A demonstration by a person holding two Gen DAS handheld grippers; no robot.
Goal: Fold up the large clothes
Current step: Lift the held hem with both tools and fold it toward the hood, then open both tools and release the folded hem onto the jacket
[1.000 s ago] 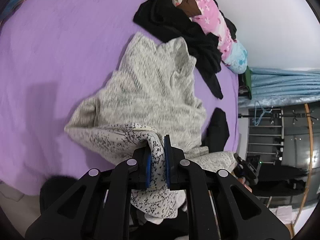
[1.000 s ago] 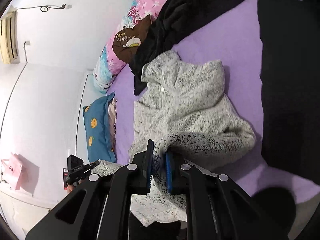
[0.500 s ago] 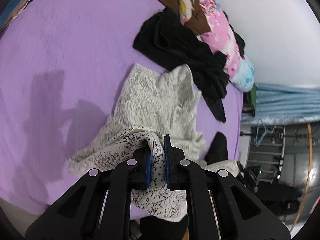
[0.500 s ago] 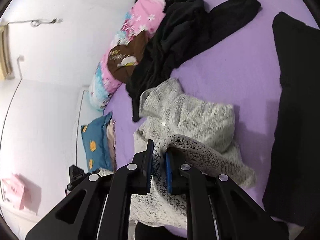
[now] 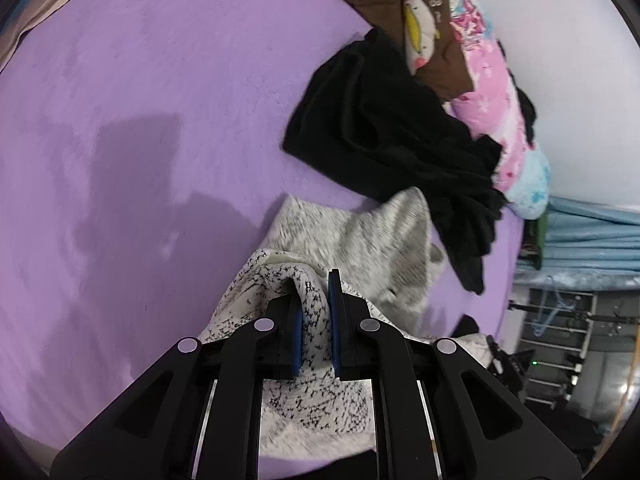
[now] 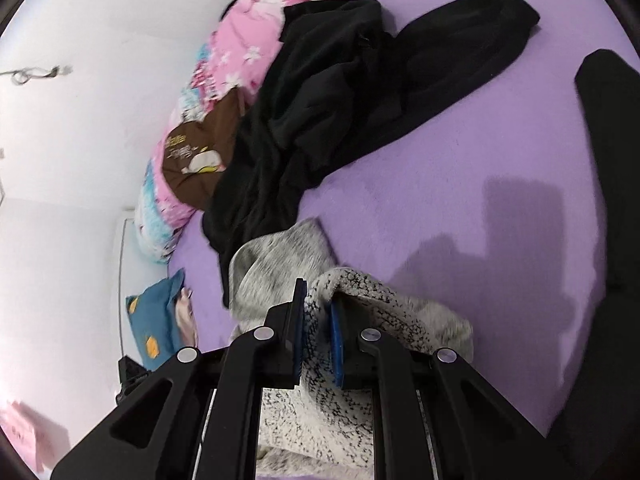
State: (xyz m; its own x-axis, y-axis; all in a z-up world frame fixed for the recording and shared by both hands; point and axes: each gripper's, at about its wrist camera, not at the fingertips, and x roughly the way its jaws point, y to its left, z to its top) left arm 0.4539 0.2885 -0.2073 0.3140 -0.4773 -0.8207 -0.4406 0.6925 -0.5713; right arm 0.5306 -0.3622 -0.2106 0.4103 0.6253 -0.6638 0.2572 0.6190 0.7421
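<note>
A grey speckled fleece sweater (image 5: pixel 360 240) lies partly on the purple bed (image 5: pixel 160 120), its near part lifted. My left gripper (image 5: pixel 314 316) is shut on one bunched edge of it, the lighter black-flecked inner side showing. My right gripper (image 6: pixel 316 320) is shut on another edge of the same sweater (image 6: pixel 280 268). The far end with the collar still rests on the bed (image 6: pixel 460 160), close to a heap of black clothes. Much of the sweater hangs hidden below the grippers.
A heap of black clothes (image 5: pixel 392 128) lies just beyond the sweater, also in the right wrist view (image 6: pixel 340 100). A pink and brown pillow (image 5: pixel 472 60) lies along the wall. Another black garment (image 6: pixel 612 200) lies at the right. A blue cushion (image 6: pixel 156 320) and a clothes rack (image 5: pixel 560 312) stand off the bed.
Both grippers have kept their hold and lifted and drawn the sweater back. Less of it lies spread on the bed, and more purple sheet shows.
</note>
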